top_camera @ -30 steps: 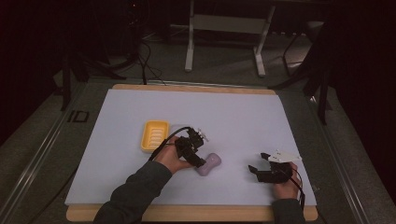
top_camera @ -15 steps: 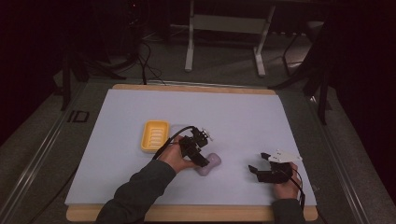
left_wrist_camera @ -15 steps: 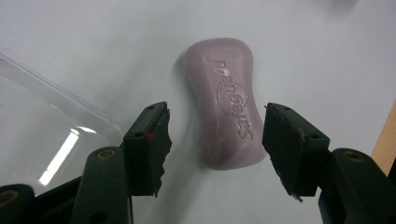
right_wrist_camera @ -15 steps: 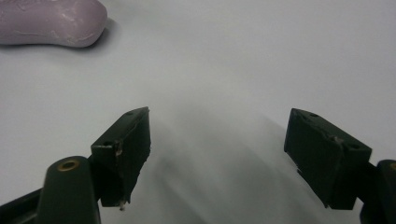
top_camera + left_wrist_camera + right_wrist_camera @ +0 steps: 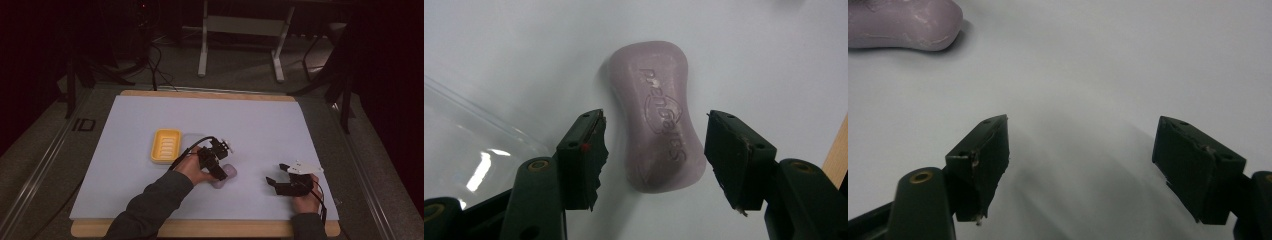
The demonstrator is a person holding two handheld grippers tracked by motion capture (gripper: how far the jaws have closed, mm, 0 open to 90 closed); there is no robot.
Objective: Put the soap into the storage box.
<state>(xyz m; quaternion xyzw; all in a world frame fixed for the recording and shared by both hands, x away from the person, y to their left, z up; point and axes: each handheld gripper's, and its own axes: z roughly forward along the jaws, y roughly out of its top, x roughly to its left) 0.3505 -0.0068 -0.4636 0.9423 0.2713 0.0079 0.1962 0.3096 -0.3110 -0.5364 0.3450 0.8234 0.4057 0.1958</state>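
White mat (image 5: 150,120), empty yellow soap dish (image 5: 165,145)

Pale lilac soap bar (image 5: 659,117), waisted shape, embossed lettering facing up, lying flat on white desk (image 5: 260,125) sheet, near front edge.

One soap bar (image 5: 226,173), pale purple, lies near the middle of the table. One yellow soap dish (image 5: 165,146) sits to its left, a little farther off. Two grippers: the left one (image 5: 218,168) over the soap, the right one (image 5: 278,176) near the right edge. One white mat (image 5: 260,120) covers the one table (image 5: 200,229).
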